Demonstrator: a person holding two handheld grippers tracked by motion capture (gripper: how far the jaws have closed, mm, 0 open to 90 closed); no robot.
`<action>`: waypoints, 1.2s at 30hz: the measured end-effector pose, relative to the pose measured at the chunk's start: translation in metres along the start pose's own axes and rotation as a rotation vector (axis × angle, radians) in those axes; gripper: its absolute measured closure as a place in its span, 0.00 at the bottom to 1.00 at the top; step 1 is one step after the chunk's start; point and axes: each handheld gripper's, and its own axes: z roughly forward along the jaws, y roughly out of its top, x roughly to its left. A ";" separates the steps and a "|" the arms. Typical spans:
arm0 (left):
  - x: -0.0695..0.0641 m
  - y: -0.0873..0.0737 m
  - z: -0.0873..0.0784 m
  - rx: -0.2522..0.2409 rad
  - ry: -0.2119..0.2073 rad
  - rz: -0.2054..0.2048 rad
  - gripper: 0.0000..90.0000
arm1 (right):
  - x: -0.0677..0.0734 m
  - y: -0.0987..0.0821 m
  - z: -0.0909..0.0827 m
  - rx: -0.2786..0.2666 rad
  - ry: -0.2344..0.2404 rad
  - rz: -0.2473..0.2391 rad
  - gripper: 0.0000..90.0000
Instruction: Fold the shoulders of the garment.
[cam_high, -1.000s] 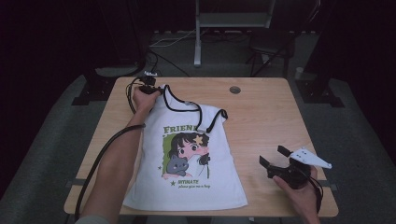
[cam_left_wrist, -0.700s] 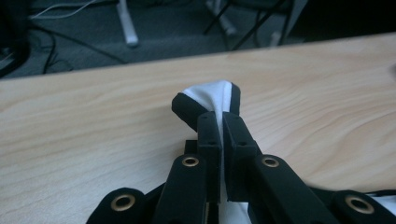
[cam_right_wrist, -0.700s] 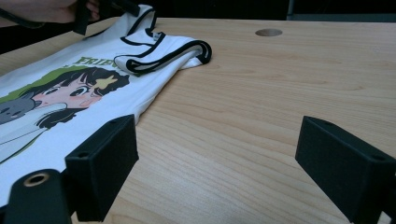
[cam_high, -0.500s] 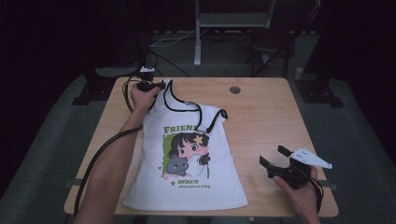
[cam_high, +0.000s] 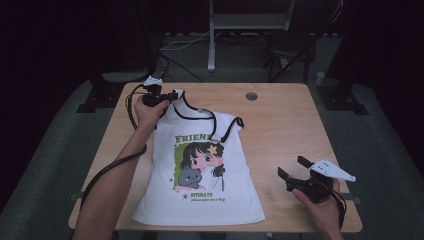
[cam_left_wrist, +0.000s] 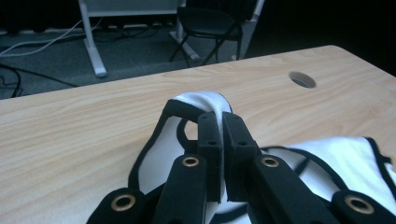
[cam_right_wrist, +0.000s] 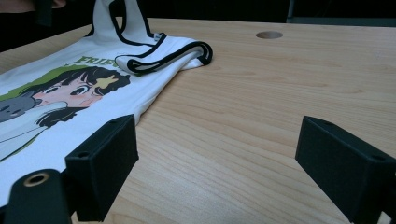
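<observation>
on the wooden tabletop (cam_high: 280, 130) lies a white sleeveless shirt (cam_high: 200, 185) with black trim, a cartoon girl and a grey cat printed on its front under green lettering. its hem lies toward the near edge, flat, and its body covers the left-centre of the tabletop. one shoulder strap (cam_left_wrist: 198, 100) is lifted off the wood near the far left corner; the other strap (cam_right_wrist: 163, 56) lies folded on the shirt's upper part, just short of the middle of the tabletop. the left hand-held gripper (cam_high: 172, 95) is clenched on the raised strap: in the left gripper view the two black jaws stand pressed together with white cloth and black trim pinched between them. the person's left forearm runs along the shirt's left edge. the right hand-held gripper (cam_high: 292, 167) sits low at the near right corner, well apart from the shirt, its jaws spread wide with nothing between them but bare wood. a round cable hole (cam_high: 251, 96) lies near the far edge, beyond the shirt.
</observation>
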 end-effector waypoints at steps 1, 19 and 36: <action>-0.002 -0.002 -0.004 -0.007 -0.006 0.002 0.97 | 0.000 0.000 0.000 -0.001 -0.001 0.000 0.13; -0.041 -0.033 -0.050 -0.020 -0.069 0.107 0.97 | 0.000 0.000 0.000 -0.007 -0.005 -0.012 0.13; -0.060 -0.074 -0.067 0.035 -0.071 0.164 0.96 | 0.001 0.000 0.000 -0.004 -0.007 -0.018 0.13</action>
